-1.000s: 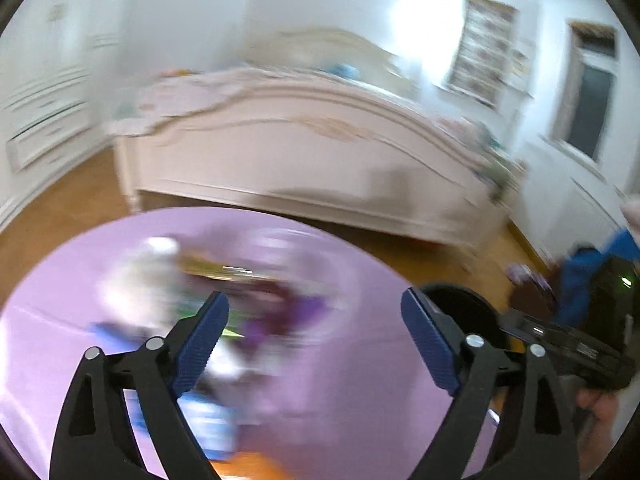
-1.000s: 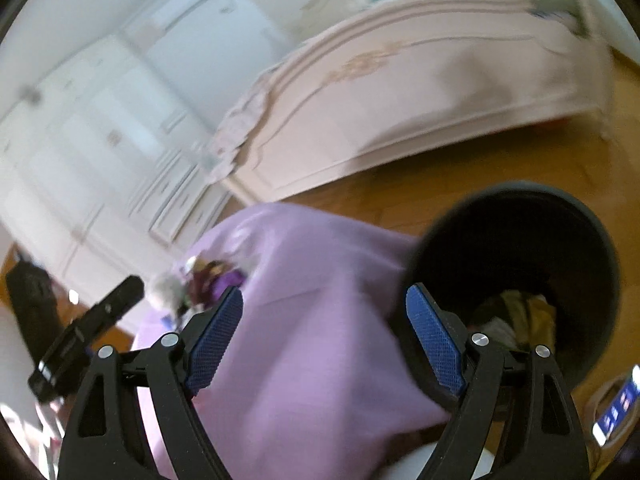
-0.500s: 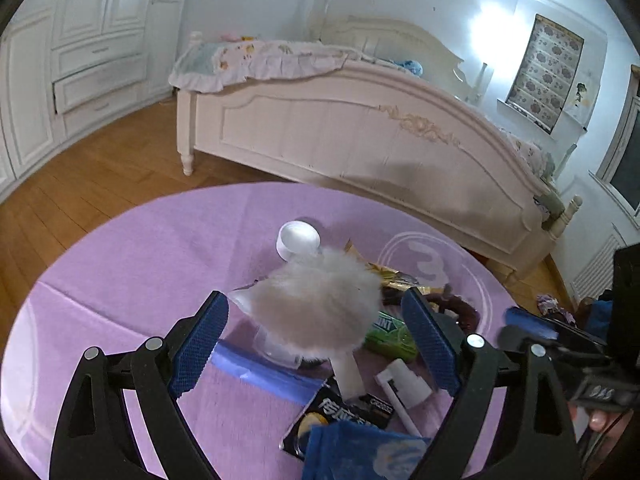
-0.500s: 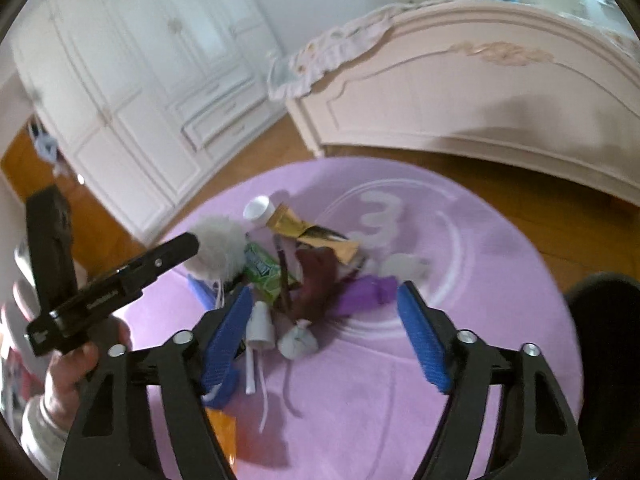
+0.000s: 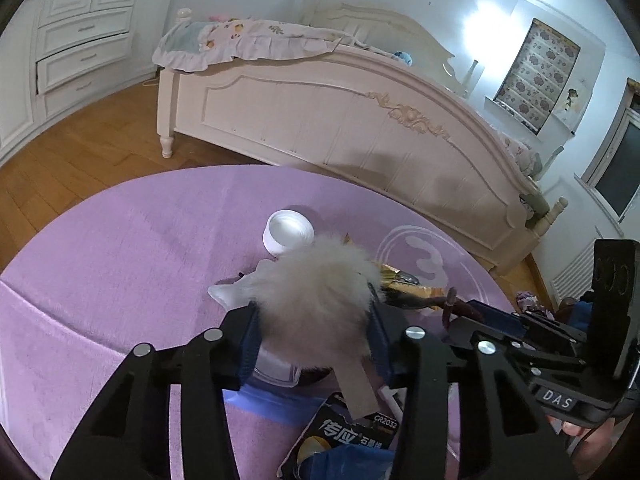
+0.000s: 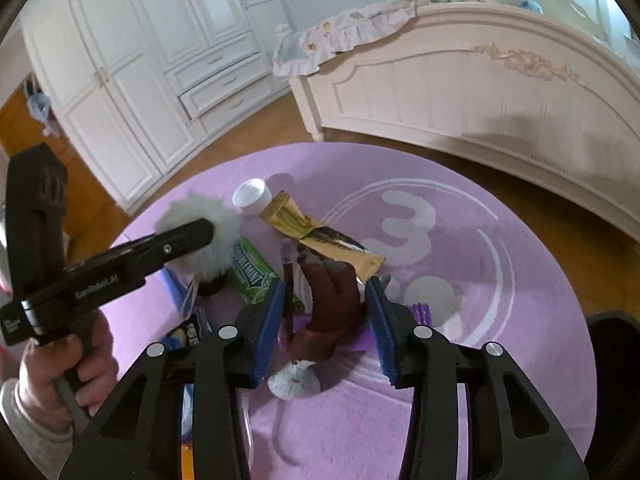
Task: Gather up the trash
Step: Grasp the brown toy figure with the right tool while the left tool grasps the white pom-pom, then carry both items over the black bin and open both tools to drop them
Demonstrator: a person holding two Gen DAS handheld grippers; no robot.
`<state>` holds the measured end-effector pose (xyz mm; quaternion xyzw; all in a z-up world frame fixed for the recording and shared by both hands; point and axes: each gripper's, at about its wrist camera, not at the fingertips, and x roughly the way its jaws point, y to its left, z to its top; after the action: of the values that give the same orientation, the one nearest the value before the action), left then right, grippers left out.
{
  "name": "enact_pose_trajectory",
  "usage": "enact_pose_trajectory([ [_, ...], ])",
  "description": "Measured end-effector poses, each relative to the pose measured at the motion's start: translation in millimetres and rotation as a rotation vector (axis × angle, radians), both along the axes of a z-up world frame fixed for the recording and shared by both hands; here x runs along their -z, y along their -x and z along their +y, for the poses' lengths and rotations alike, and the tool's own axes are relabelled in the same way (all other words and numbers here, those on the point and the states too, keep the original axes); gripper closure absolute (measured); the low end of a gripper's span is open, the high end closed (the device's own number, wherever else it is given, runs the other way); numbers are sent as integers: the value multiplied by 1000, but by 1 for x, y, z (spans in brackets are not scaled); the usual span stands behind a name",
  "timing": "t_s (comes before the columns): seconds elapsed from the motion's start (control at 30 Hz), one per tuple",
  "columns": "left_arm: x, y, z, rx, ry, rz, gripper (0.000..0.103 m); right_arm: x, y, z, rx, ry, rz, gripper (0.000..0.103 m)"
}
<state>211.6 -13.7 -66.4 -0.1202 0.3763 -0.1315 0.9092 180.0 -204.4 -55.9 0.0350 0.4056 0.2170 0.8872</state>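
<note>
A pile of trash lies on a round purple rug [image 5: 100, 264]. My left gripper [image 5: 314, 334] is shut on a white fluffy pompom [image 5: 316, 300], also seen in the right wrist view [image 6: 216, 236]. My right gripper [image 6: 326, 318] stands around a dark brown crumpled piece [image 6: 334, 304], pads close on both sides; contact is unclear. Nearby lie a white cap [image 6: 251, 196], a gold wrapper [image 6: 320, 236], a green gum pack [image 6: 252, 270], a small white wad [image 6: 294, 382] and a battery card [image 5: 352, 436].
A cream bed footboard [image 5: 340, 120] stands beyond the rug. White wardrobes [image 6: 132, 60] line the left wall. A black bin's rim [image 6: 616, 360] shows at the right edge of the right wrist view. Wood floor surrounds the rug.
Both grippers moved down to the pile. The left one closed on the pompom. The right one narrowed around the brown piece.
</note>
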Motion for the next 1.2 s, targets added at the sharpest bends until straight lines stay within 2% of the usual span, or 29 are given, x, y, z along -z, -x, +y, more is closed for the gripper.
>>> enact_pose_trajectory([
  [0.03, -2, 2, 1, 0, 2, -5, 60, -2, 2, -1, 0, -7, -5, 72],
  [0.17, -15, 13, 1, -8, 14, -43, 60, -12, 16, -11, 9, -65, -19, 72],
  [0.37, -50, 45, -14, 22, 32, -125, 60, -40, 51, -55, 74, -197, -81, 72],
  [0.53, -76, 74, -54, 97, 35, -181, 60, -62, 93, -113, 212, -243, -189, 72],
  [0.63, -85, 89, -87, 151, 40, -209, 60, -64, 116, -152, 306, -278, -229, 72],
  [0.83, -80, 111, -163, 271, 35, -211, 60, -44, 163, -232, 501, -314, -248, 72],
  [1.03, -57, 121, -231, 372, 26, -175, 60, -13, 194, -289, 624, -363, -228, 72],
  [1.2, -43, 124, -279, 443, 0, -158, 60, 13, 206, -317, 688, -402, -211, 72],
])
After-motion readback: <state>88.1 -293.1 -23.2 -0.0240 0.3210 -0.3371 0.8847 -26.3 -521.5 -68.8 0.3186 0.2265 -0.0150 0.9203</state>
